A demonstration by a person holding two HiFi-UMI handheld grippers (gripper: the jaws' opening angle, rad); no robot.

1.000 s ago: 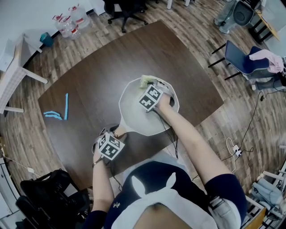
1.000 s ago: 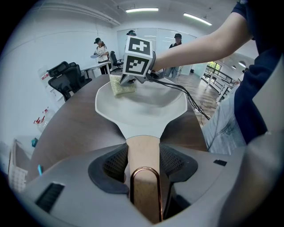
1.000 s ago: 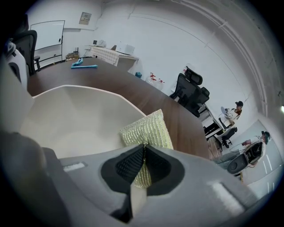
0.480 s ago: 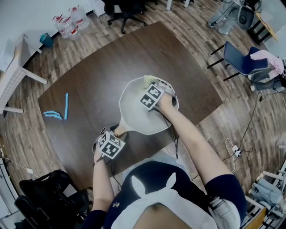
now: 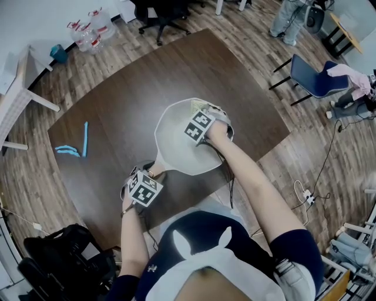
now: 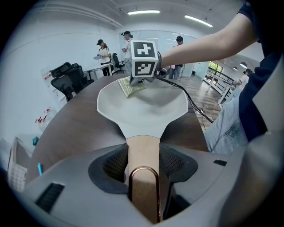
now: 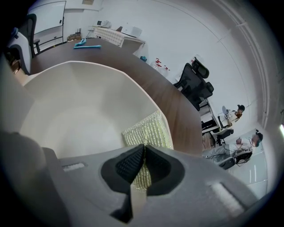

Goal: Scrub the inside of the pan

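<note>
A cream-white pan [image 5: 175, 144] lies on the dark wooden table [image 5: 111, 111]. Its tan handle [image 6: 143, 153], which ends in a copper loop, sits between the pads of my left gripper [image 6: 143, 163], and they are shut on it. In the head view the left gripper [image 5: 153, 174] is at the pan's near left. My right gripper [image 5: 201, 113] reaches into the pan's far side. It is shut on a yellow-green scrubbing cloth [image 7: 150, 128], which presses against the pan's inner wall [image 7: 75, 106] near the rim. The left gripper view also shows this cloth [image 6: 130, 87].
Blue strips [image 5: 75, 147] lie on the table's left part. A black office chair [image 5: 160, 14] stands beyond the far edge and a blue chair [image 5: 314, 76] to the right. Water bottles [image 5: 91, 26] stand on the floor at far left. Cables trail from the right gripper.
My right gripper has slid the cloth a little way along the pan's far wall and rolled slightly. The left gripper and the handle have stayed where they were.
</note>
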